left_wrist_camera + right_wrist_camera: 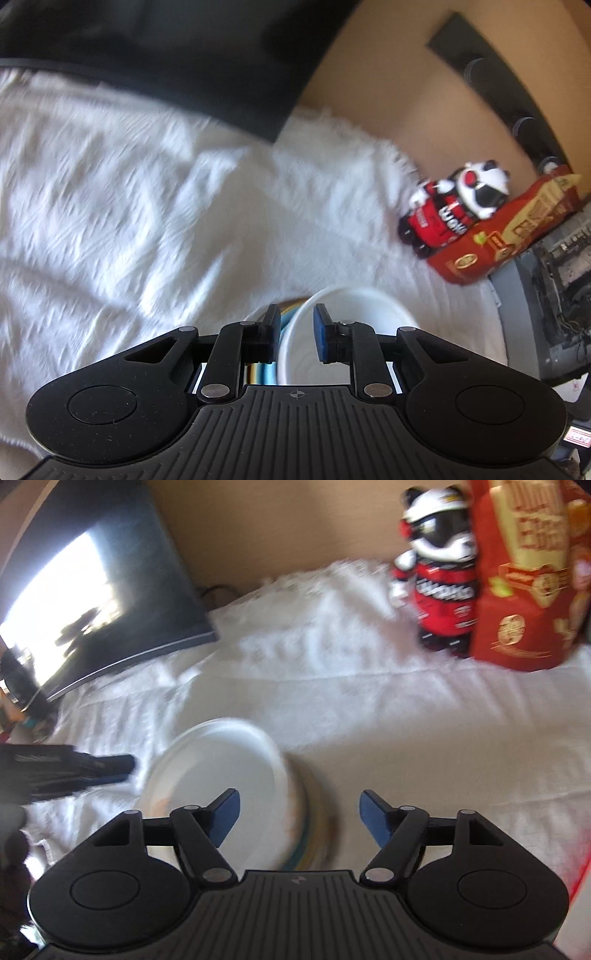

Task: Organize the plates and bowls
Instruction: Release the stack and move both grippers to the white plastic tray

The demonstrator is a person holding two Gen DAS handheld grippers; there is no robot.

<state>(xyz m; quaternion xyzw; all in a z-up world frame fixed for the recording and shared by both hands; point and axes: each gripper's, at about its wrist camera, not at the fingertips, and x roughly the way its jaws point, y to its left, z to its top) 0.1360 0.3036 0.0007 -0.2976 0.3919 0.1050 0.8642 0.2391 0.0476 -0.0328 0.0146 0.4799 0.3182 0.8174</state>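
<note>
Bowl [218, 768], white and stiff (likely light, slippery), sits atop striped plates [317, 830]; take its rim. Left gripper [295, 332] straddles the rim, not pinching; right gripper [299, 819] gapes empty.

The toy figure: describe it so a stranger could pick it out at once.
Look across the white bedspread to its far edge by the tan wall. A tall red box stands there, and the toy figure stands upright right beside it. It is the only figure there: red-and-black body, white helmet, red ear pieces.
</note>
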